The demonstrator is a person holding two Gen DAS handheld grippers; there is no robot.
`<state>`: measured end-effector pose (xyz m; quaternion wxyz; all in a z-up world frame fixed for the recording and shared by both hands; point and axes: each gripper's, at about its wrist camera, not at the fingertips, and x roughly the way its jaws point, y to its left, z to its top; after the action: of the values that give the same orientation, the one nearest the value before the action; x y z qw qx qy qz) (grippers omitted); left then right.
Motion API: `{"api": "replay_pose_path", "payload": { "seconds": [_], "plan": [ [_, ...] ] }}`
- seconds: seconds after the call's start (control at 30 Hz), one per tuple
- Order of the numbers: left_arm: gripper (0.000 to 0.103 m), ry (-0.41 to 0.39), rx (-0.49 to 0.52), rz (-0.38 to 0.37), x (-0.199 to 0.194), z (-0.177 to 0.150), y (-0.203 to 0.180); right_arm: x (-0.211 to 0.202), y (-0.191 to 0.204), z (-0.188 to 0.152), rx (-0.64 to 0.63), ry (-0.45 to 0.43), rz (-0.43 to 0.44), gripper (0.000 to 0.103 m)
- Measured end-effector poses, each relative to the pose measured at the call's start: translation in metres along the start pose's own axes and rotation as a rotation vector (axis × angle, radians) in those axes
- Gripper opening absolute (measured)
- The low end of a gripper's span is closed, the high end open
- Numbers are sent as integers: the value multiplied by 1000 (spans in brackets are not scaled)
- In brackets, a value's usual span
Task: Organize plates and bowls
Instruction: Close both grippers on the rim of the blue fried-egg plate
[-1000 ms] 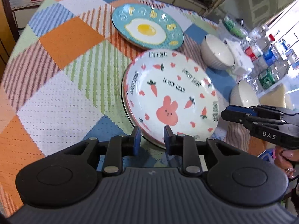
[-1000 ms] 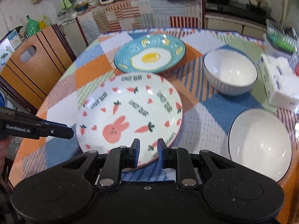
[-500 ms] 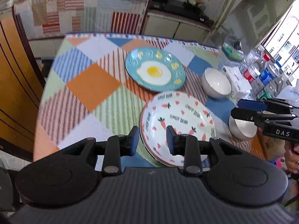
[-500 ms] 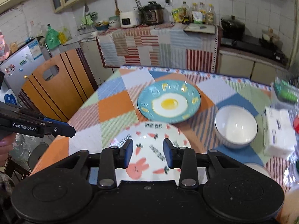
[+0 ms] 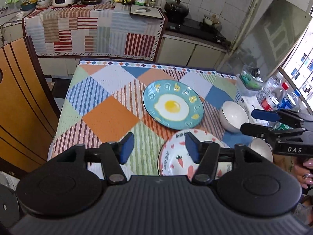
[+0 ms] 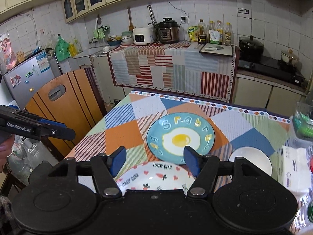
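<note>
A folded wooden panel [image 5: 17,105] with dark stripes stands at the left edge of the worktop [image 5: 109,115], whose woven cloth is a patchwork of orange, blue, green and striped diamonds. The left gripper [image 5: 159,146] hangs above the near edge with its blue-padded jaws spread and nothing between them — they have just been opening. Past it lies a glossy round teal plate [image 5: 173,105] with a fried egg painted in its middle and raised letters round the rim. Just nearer, and close beside it, sits a shallow white plate [image 5: 176,156] printed with carrots, hearts and "LOVELY DEAR"; the gripper bodies hide its near half in both views. To the right of the teal plate stands a small white ribbed bowl [image 5: 233,117] with a dark rim, and a second white bowl [image 5: 261,149] shows nearer, partly covered by the right gripper [image 6: 154,157]. That gripper is likewise released, its jaws just widened and empty, held over the carrot plate's far rim. Along the worktop's right edge stand a white tissue pack [image 6: 293,168], clear plastic water bottles [image 5: 277,98] with red and blue caps, and a clear bag with something green [image 5: 250,77]. A hand [image 5: 305,168] grips the right handle.
</note>
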<state>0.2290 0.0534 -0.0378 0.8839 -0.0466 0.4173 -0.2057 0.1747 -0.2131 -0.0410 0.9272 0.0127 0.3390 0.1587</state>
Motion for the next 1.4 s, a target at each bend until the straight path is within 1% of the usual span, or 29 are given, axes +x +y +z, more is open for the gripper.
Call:
{"api": "replay_pose_path", "payload": {
  "seconds": [0.1, 0.2, 0.3, 0.43, 0.57, 0.67, 0.73, 0.83, 0.9, 0.97, 1.07, 1.17, 1.23, 1.27, 1.3, 1.33, 1.37, 1.4],
  "plan": [
    [69, -14, -9, 13, 10, 6, 2, 13, -5, 2, -2, -6, -12, 72],
    [75, -30, -16, 20, 23, 12, 3, 25, -14, 4, 6, -24, -7, 72],
    [76, -34, -8, 39, 40, 17, 4, 42, -25, 6, 7, -18, -15, 73],
    [79, -28, -4, 46, 68, 22, 8, 76, -43, 3, 26, 45, -37, 72],
    [79, -13, -60, 19, 102, 26, 20, 107, -59, -3, 93, 119, -34, 72],
    [79, 6, -99, -6, 128, 27, 28, 129, -68, -6, 168, 180, -14, 72],
    [79, 14, -116, -18, 148, 25, 32, 142, -75, -10, 240, 220, 9, 72],
    [78, 22, -137, -17, 181, 23, 37, 161, -86, -17, 341, 265, 3, 72],
    [77, 44, -159, 1, 201, 23, 41, 167, -91, -20, 386, 255, -6, 72],
    [77, 52, -180, -5, 215, 22, 44, 171, -95, -22, 410, 251, -5, 72],
    [76, 59, -186, -26, 227, 19, 45, 174, -98, -31, 466, 245, 5, 72],
    [75, 64, -185, -23, 235, 17, 44, 174, -99, -37, 493, 215, 30, 72],
    [73, 65, -179, -30, 238, 16, 42, 180, -101, -38, 503, 213, 36, 72],
    [69, 69, -176, -32, 240, 15, 41, 183, -103, -38, 509, 207, 39, 72],
    [62, 75, -173, -35, 242, 14, 40, 186, -104, -39, 513, 199, 36, 72],
    [58, 93, -177, -31, 246, 13, 40, 187, -105, -40, 513, 185, 30, 69],
    [50, 111, -200, -27, 250, 10, 40, 188, -106, -42, 512, 168, 21, 65],
    [43, 86, -212, -21, 249, 8, 39, 189, -107, -44, 512, 153, 9, 59]
  ]
}}
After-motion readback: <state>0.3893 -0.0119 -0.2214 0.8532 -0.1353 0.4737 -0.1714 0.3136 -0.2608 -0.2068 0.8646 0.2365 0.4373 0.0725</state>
